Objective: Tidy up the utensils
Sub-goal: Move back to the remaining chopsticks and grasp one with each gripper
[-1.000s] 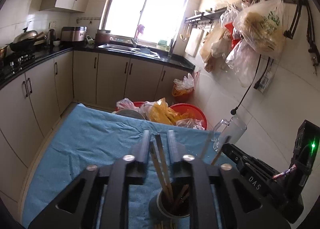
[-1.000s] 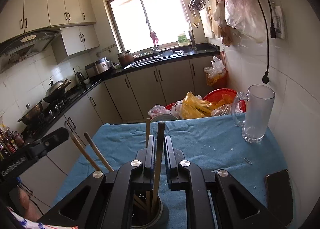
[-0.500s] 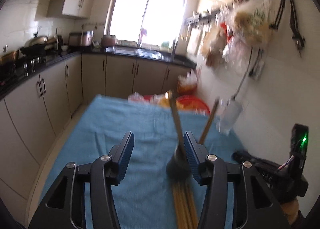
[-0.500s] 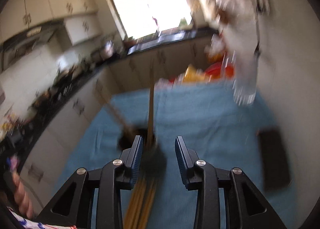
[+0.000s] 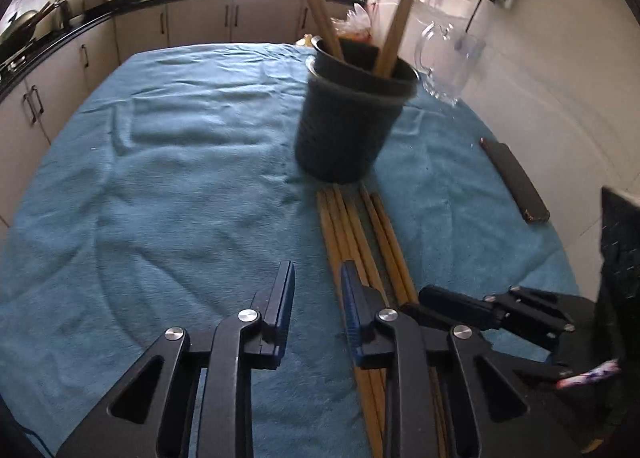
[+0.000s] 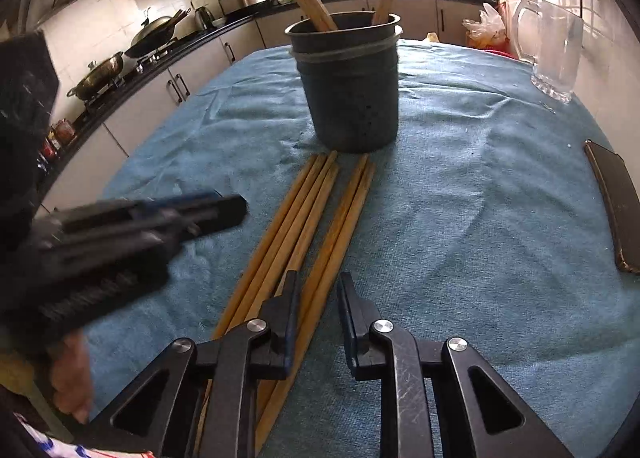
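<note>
Both grippers parted, empty, low over the loose chopsticks.

Left gripper (image 5: 316, 290) and right gripper (image 6: 318, 298) flank chopsticks (image 6: 304, 218) lying on the blue cloth (image 6: 460, 218), tips by the holder (image 6: 348, 86); only the right view shows the holder's perforations.
</note>
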A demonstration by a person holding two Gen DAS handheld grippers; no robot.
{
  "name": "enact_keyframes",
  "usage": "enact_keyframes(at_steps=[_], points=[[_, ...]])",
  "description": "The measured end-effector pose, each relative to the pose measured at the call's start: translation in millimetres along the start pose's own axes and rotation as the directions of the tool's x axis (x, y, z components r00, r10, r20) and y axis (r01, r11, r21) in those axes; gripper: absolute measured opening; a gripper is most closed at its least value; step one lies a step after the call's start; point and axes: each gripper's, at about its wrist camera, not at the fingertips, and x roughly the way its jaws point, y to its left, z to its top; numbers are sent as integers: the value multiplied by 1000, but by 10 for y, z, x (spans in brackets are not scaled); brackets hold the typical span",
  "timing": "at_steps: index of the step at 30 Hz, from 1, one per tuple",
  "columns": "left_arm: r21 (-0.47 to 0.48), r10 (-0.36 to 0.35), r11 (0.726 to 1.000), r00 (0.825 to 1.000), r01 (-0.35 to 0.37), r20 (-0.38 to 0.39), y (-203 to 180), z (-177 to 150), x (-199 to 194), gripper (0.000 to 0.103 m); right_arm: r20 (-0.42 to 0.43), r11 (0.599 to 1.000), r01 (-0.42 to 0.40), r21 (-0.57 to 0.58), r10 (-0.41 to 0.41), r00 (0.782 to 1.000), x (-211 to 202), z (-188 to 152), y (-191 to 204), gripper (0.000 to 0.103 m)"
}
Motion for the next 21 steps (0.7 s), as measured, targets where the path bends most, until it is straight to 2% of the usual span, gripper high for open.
enact_keyframes(at_steps=[6, 10, 17, 21], points=[[26, 0, 1000, 999, 1, -44, -76, 26, 213, 13, 5, 999, 4, 49, -4, 1000, -39, -34, -168, 20], [30, -2, 1000, 999, 3, -43, -81, 63, 228, 7, 11, 997, -3, 81, 2, 1000, -69, -29, -269, 20], [47, 56, 997, 997, -54, -47, -36, 91, 208, 7, 43, 986, -68, 149, 63, 997, -173, -11, -459, 20], [55, 87, 995, 995, -84, -56, 71, 61, 142, 7, 32, 993, -38, 108, 35, 999, -186, 6, -420, 20]])
